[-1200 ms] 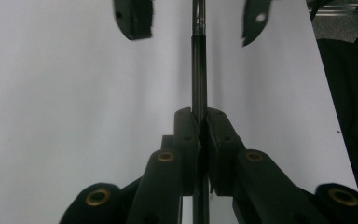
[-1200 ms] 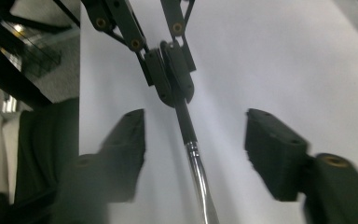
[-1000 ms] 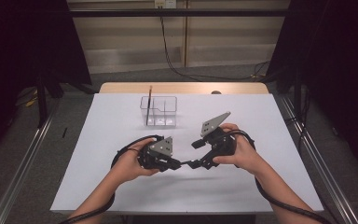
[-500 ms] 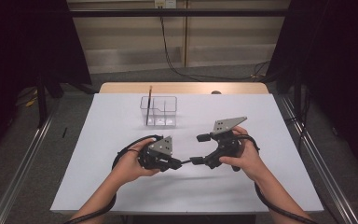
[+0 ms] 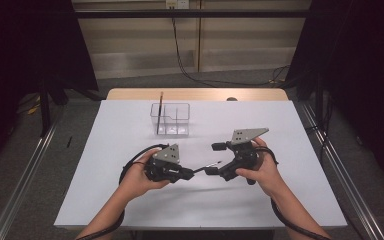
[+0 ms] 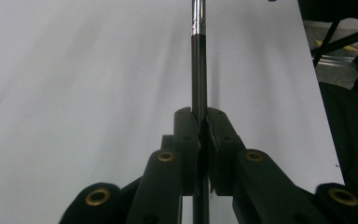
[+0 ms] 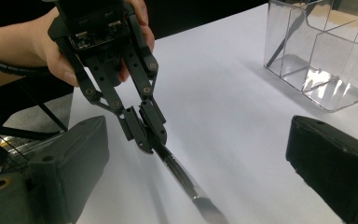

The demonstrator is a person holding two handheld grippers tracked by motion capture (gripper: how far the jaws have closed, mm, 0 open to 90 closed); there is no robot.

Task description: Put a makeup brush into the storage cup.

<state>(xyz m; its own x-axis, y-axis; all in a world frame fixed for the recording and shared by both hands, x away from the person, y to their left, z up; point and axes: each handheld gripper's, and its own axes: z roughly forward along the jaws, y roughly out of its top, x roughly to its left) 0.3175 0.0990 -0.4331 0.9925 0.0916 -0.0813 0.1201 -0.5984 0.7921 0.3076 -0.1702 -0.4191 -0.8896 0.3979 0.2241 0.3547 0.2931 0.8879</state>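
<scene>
I see the matte white table spanning the middle of the high view, with a clear, glossy plastic organizer, boxy and divided into compartments, at upper centre. Lower centre, my left gripper has its black jaws pinched tight on a slim dark brush with a shiny metal ferrule. The brush tip pokes between the widely spread jaws of my right gripper, which have just been opening, untouched by either pad.

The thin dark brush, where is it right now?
The brush is clamped in the left gripper near the table's front middle, its tip reaching between the right gripper's open jaws, short of the clear organizer.
</scene>
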